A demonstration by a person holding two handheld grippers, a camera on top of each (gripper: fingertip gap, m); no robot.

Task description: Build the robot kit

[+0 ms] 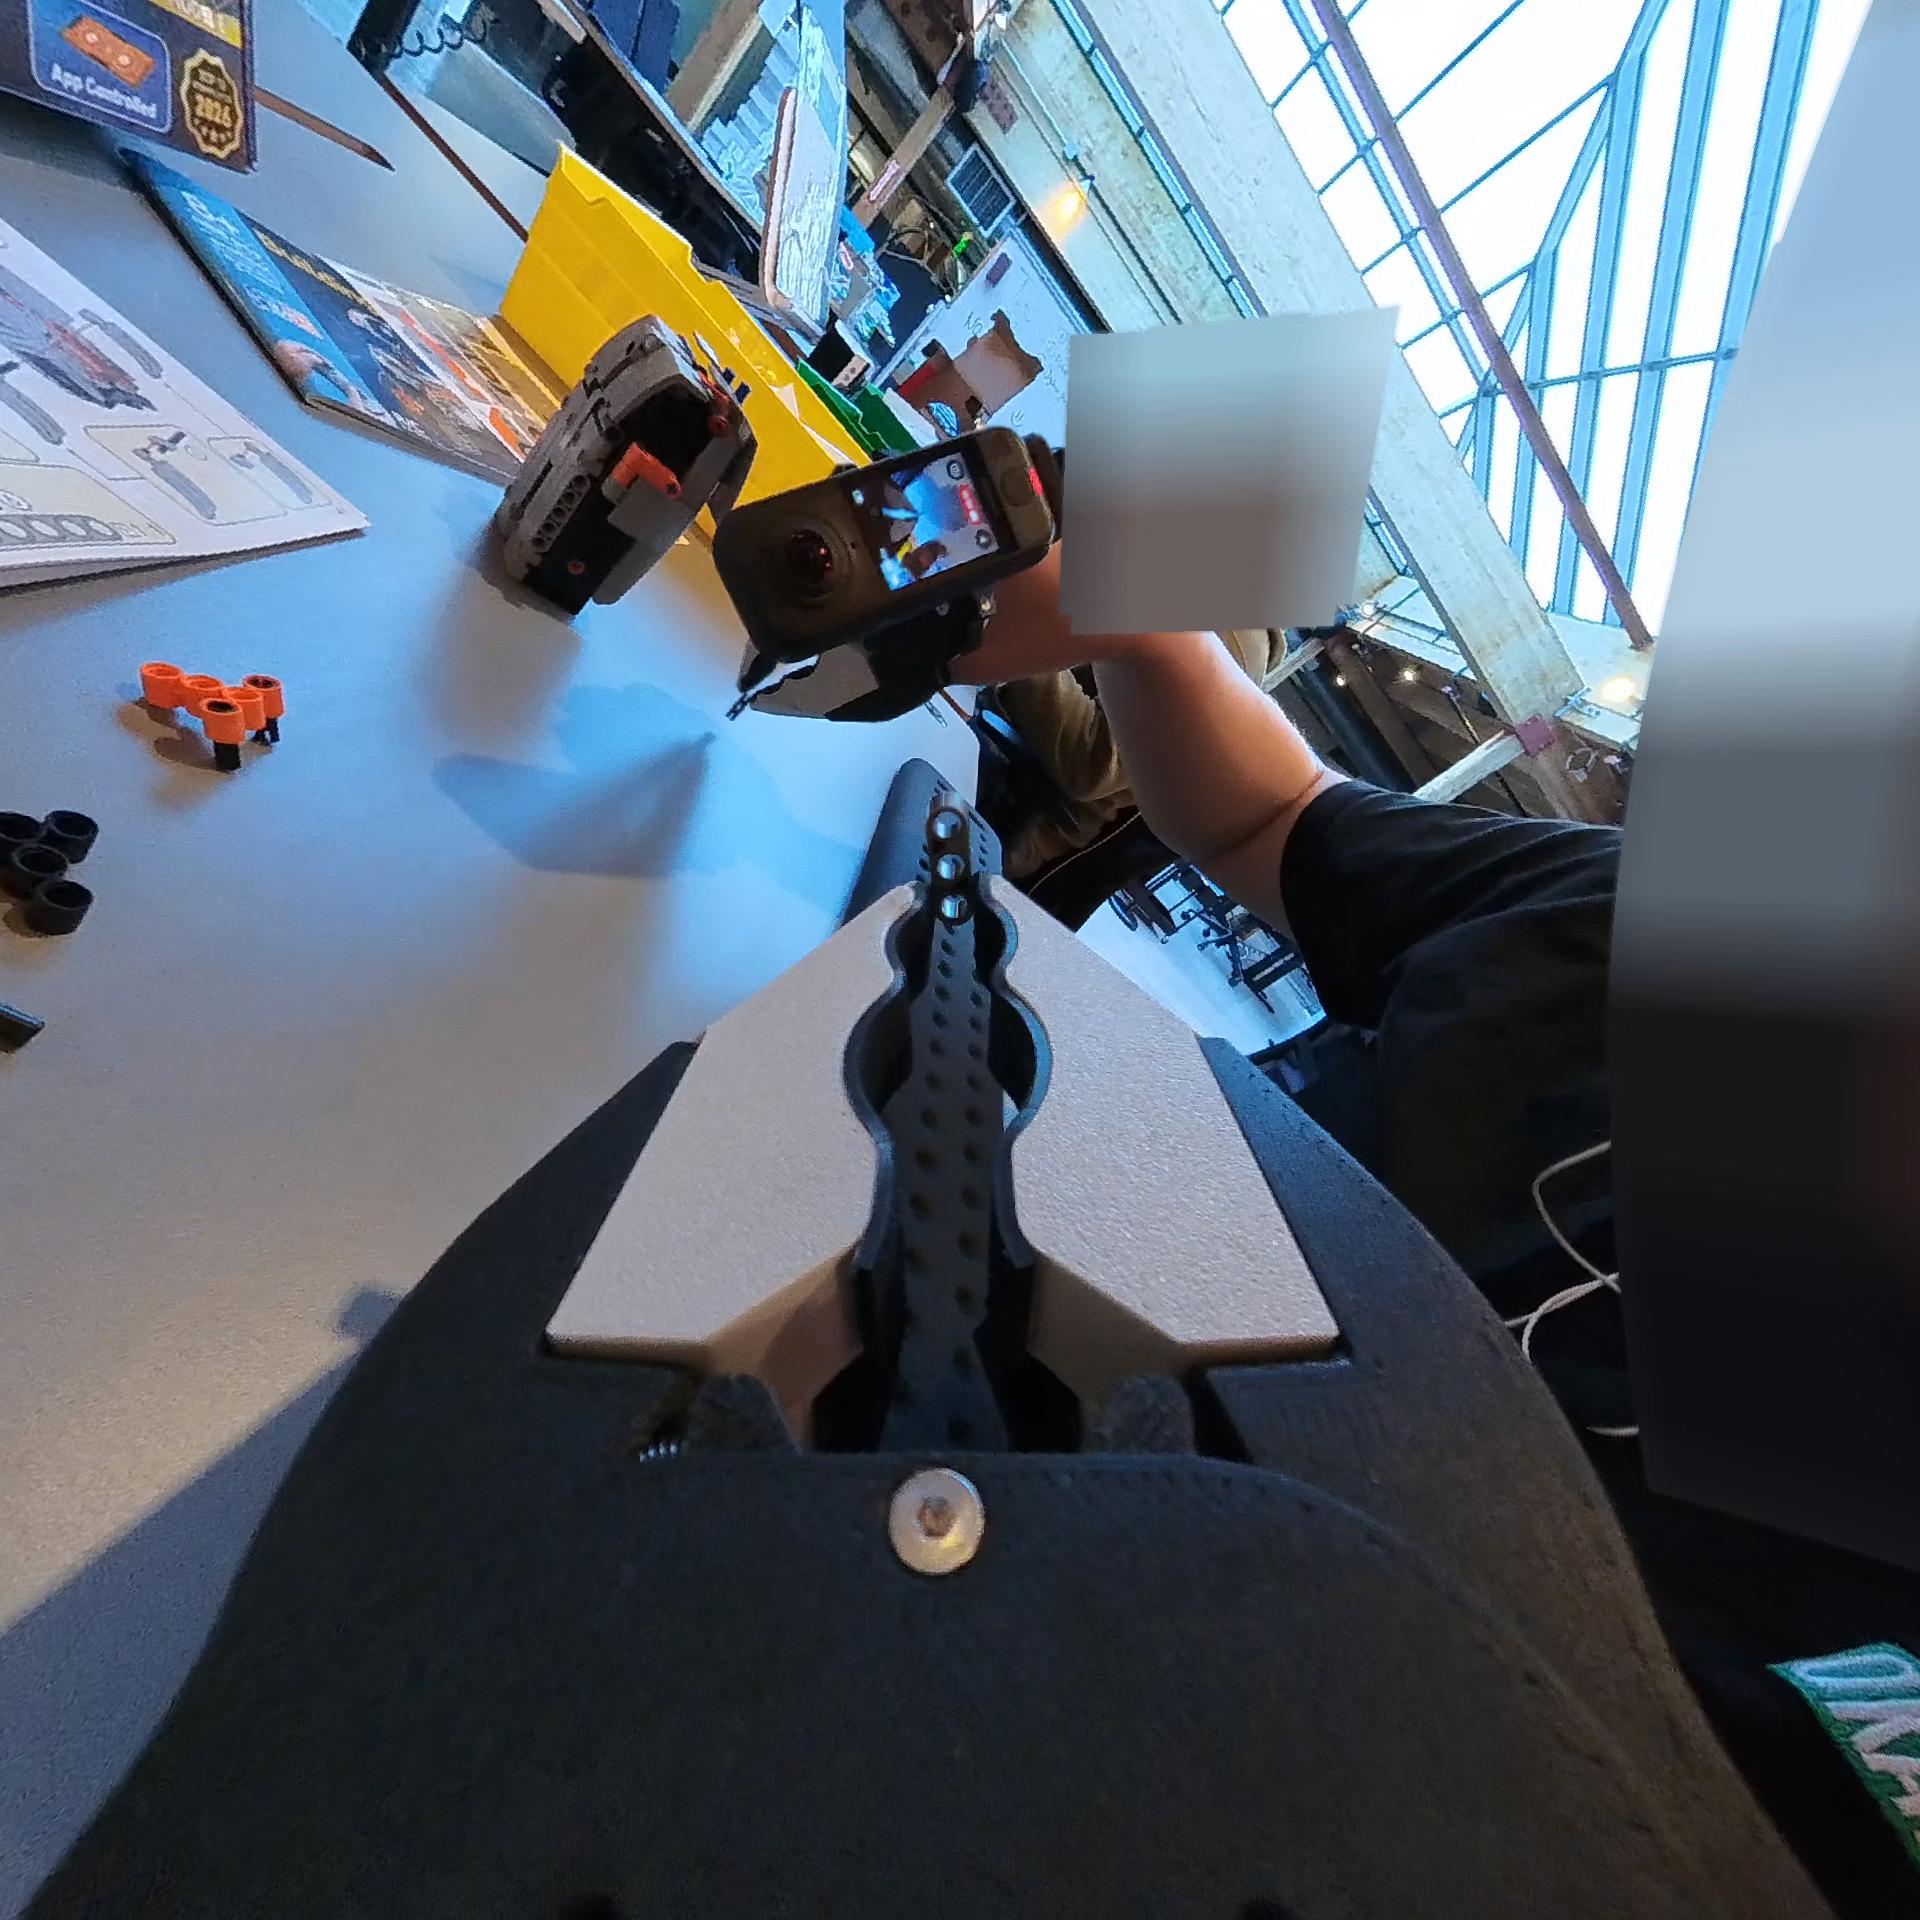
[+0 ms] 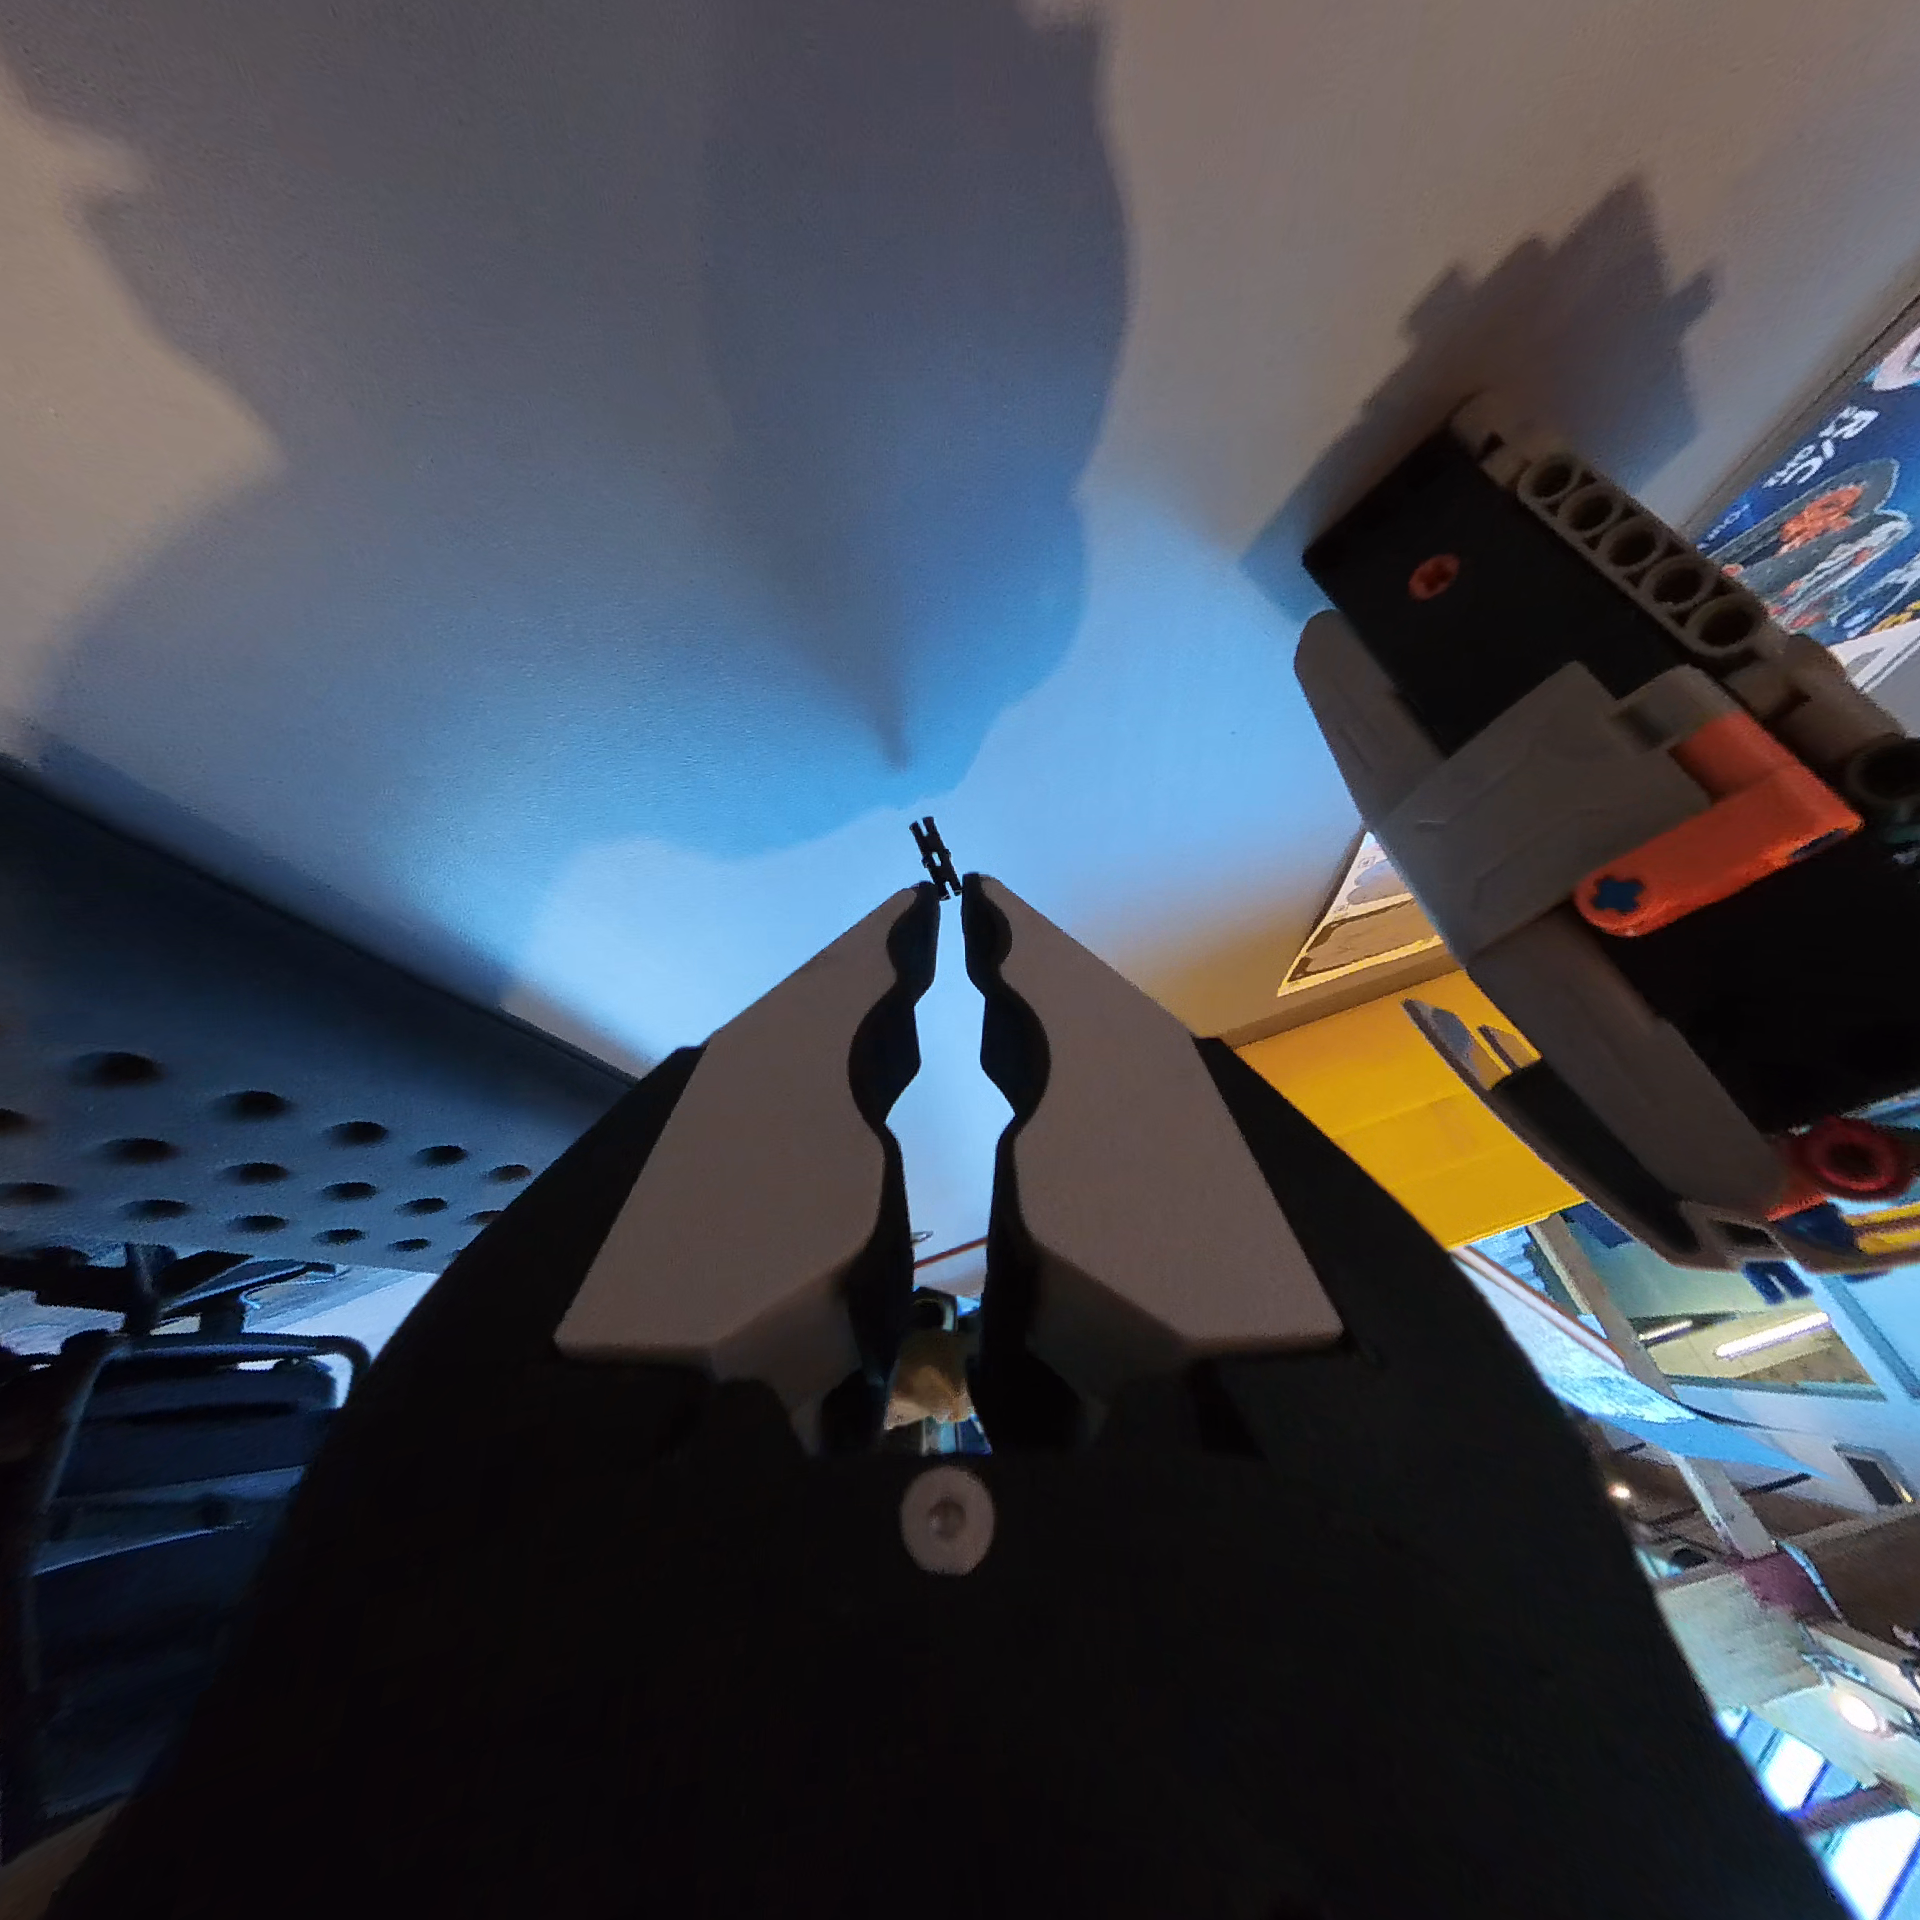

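Note:
My left gripper (image 1: 951, 896) is shut on a black perforated plate (image 1: 940, 1122) seen edge-on, with small metal studs along the edge that sticks out past the fingertips. The same plate shows at the left of the right wrist view (image 2: 239, 1132). My right gripper (image 2: 943, 889) is shut on a small black pin (image 2: 935, 856), pinched at the very fingertips above the grey table (image 2: 623, 416). In the left wrist view the right gripper (image 1: 774, 694) hangs over the table with its camera (image 1: 883, 530) on top. A grey, black and orange brick model (image 1: 623, 468) (image 2: 1600, 821) stands nearby.
An orange connector piece (image 1: 213, 709) and black connectors (image 1: 44, 868) lie on the table (image 1: 364, 1039) at the left. An open instruction booklet (image 1: 114, 416), a second booklet (image 1: 353, 332), a printed box (image 1: 125, 73) and a yellow bin (image 1: 623, 270) lie beyond. A person's arm (image 1: 1195, 748) is on the right. One gripper's finger ends stand about 30 centimetres off the other's.

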